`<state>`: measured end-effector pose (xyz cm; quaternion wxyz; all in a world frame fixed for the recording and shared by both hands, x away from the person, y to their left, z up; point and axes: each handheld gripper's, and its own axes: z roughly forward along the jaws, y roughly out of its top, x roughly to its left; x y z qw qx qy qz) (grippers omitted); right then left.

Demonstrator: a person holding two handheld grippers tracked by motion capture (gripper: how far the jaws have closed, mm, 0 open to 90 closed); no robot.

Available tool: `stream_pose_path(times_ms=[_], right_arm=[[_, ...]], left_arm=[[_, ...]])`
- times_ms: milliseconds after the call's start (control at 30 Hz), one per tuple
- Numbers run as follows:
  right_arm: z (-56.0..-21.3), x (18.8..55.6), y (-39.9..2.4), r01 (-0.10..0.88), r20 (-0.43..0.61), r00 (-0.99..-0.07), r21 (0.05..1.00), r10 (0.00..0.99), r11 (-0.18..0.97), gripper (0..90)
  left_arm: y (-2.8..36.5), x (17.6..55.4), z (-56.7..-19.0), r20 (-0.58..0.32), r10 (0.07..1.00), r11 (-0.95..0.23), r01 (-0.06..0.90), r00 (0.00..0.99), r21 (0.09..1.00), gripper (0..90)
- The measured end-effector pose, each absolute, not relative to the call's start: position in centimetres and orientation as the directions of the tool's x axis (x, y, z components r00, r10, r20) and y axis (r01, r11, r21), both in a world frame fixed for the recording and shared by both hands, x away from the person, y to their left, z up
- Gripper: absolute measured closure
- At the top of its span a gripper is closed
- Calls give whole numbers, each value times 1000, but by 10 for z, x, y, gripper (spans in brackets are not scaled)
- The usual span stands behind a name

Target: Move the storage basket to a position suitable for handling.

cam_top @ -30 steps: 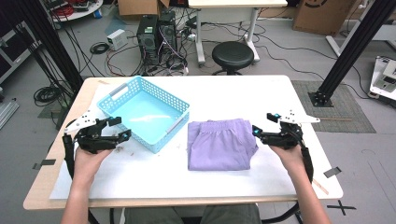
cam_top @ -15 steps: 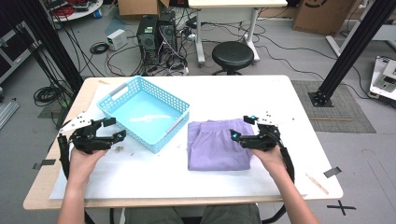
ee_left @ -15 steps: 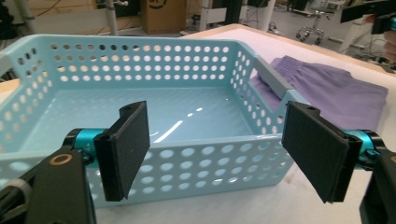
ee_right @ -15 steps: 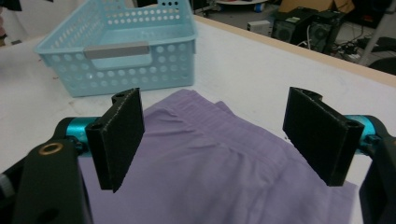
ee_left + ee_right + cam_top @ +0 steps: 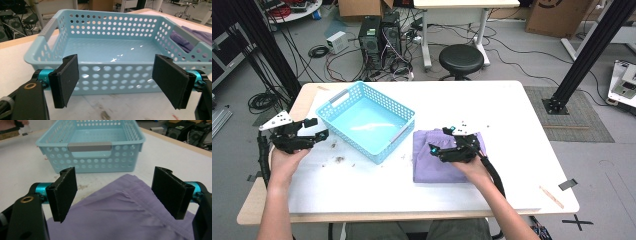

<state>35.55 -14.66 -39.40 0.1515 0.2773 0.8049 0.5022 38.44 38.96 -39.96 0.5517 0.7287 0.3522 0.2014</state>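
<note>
A light blue perforated basket point(image 5: 349, 137) sits empty on the white table, left of centre. To its right a folded purple cloth point(image 5: 427, 167) lies flat. My left gripper point(image 5: 321, 132) hovers at the table's left edge and points at the basket's near wall point(image 5: 112, 75). Its jaws have just been opening a little and stand open point(image 5: 116, 75) with nothing between them. My right gripper point(image 5: 438, 139) hangs open over the cloth's middle, pointing toward the basket point(image 5: 90, 160). The purple cloth point(image 5: 120, 212) lies under its jaws point(image 5: 115, 192), apart from the pads.
Small dark crumbs point(image 5: 339, 159) dot the table by the basket's front. A thin wooden stick point(image 5: 551, 196) lies near the front right corner. Beyond the far edge stand a black stool point(image 5: 461, 59), computer towers point(image 5: 379, 35) and floor cables.
My right gripper has moved left from the table's right side to above the purple cloth. My left gripper has drifted left, away from the basket, toward the table's left edge.
</note>
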Motion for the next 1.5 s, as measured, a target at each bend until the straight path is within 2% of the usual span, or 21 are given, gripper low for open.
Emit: stream_pose_path(times_ms=[167,400,533,667,700,800,967,1067,1233,1367,1500], right_arm=[[-400,358,-117,294,35,-825,878,563,377,210],[-411,359,-78,284,17,-854,852,520,440,210],[-418,359,-55,285,18,-867,838,498,466,210],[-421,358,-41,276,8,-873,833,488,479,211],[-420,357,-40,273,7,-874,834,486,480,210],[-417,354,-44,266,-1,-874,837,487,478,210],[-409,350,-65,260,-7,-862,852,507,454,211],[-404,350,-81,264,-5,-847,864,531,429,211],[-396,352,-107,278,5,-822,876,569,394,211],[-392,352,-127,287,4,-805,878,594,383,211],[-391,353,-142,295,8,-791,881,611,369,211]], left_arm=[[399,404,-402,-99,738,-137,292,667,946,212],[414,429,-410,-144,751,-132,360,644,923,212],[418,435,-414,-172,761,-85,358,626,930,206],[414,432,-412,-168,760,-107,375,628,921,179],[407,424,-407,-152,738,-122,351,657,928,181],[393,408,-400,-107,718,-150,303,687,941,181],[363,387,-398,-81,661,-177,260,746,949,181],[326,371,-397,-88,589,-183,239,803,954,181],[288,361,-396,-105,531,-190,239,841,952,181],[247,351,-395,-100,482,-256,248,871,934,181],[230,345,-398,-63,501,-298,241,863,924,192]])
